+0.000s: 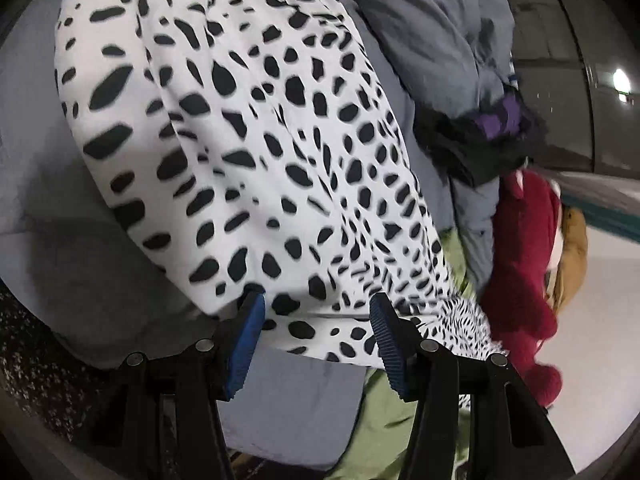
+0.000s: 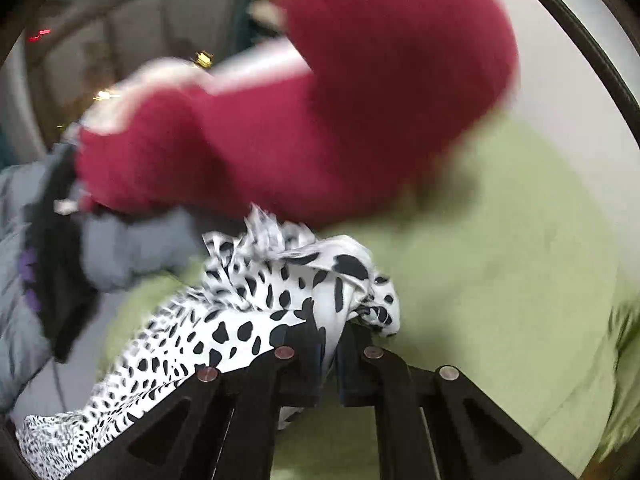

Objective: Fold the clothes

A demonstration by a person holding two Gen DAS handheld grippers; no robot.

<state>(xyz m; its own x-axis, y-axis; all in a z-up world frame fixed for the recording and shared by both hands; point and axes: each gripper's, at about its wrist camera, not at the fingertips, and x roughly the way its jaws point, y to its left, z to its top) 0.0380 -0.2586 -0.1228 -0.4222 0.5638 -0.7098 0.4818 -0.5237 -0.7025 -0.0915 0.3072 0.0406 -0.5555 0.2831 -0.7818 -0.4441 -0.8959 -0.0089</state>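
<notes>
Left gripper [image 1: 318, 344] angled steeply down, blue ribbed pads [image 1: 245, 350] spread apart, nothing pinched; hem of the spotted white garment [image 1: 240, 140] draped loosely across the gap between the tips. Right gripper [image 2: 329, 354] also tilted down, jaws pressed together on a bunched corner of the same thin, black-blotched cloth, crumpled just past the tips. Beyond the fingers: fuzzy dark-red knit [image 2: 320, 120], soft and rounded. Beneath and to the right: smooth pale-green fabric [image 2: 500, 260]. Left of the fingers: puffy grey quilted jacket [image 2: 20, 280].
</notes>
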